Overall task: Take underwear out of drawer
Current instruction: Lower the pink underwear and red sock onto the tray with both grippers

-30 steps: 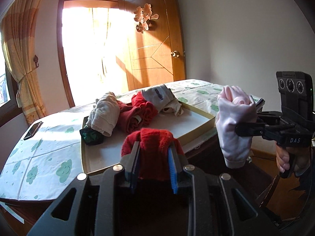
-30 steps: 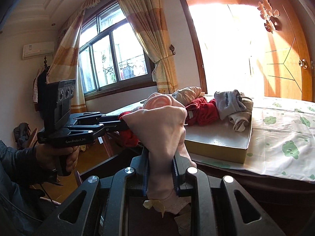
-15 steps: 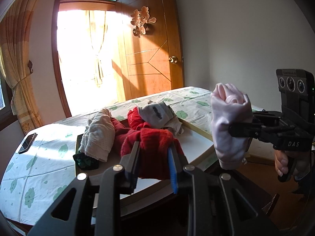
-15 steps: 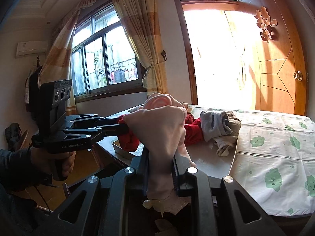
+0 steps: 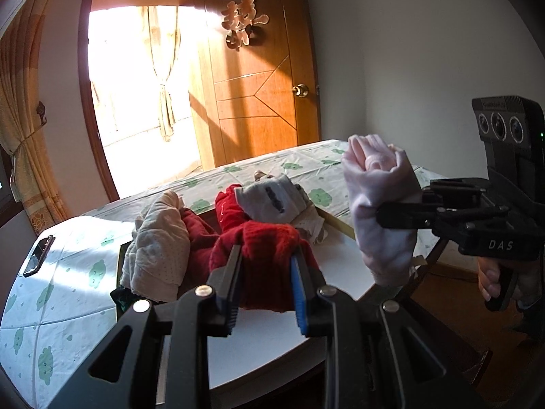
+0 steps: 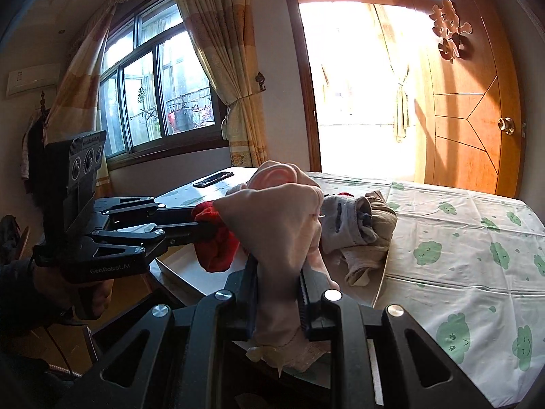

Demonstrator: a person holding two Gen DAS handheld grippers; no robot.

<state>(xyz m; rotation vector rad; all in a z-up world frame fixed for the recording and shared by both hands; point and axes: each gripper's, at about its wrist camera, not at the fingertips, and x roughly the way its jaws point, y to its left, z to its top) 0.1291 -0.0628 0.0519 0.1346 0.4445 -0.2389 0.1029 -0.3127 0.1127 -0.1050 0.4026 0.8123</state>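
**Both grippers raised, each clamped on a rolled garment**

Nearest, left wrist view: left gripper (image 5: 265, 266) clenched on a red roll of underwear (image 5: 269, 255), the fabric bulging above and between the black and blue fingers (image 5: 299, 279). The roll is held clear above the white floor of the drawer (image 5: 344, 266).

Nearest, right wrist view: right gripper (image 6: 277, 272) clenched on a pale pink roll (image 6: 276, 225); a frilled hem hangs below the fingers. The same pink roll shows from the left camera, at right, pinched in the right gripper's long black fingers, with a hand (image 5: 494, 276) on the grip below.

Mid ground: the left gripper reaches in from the left of the right wrist view, the red roll at its tip, a hand (image 6: 78, 289) and dark sleeve behind it.

Beyond, inside the drawer: a cream dotted garment (image 5: 156, 248) at left, a dark green piece (image 5: 119, 298) under its lower edge, more red fabric (image 5: 228, 208) in the middle, and a grey piece (image 5: 272, 201) on a beige one toward the far corner.

The drawer lies on a table under a white cloth with green cloud prints (image 6: 460, 238). A phone (image 5: 37, 255) rests on the cloth's left edge.

Far: wooden door (image 5: 259, 95) with a carved ornament, a sunlit doorway, curtains, a window (image 6: 160, 92).
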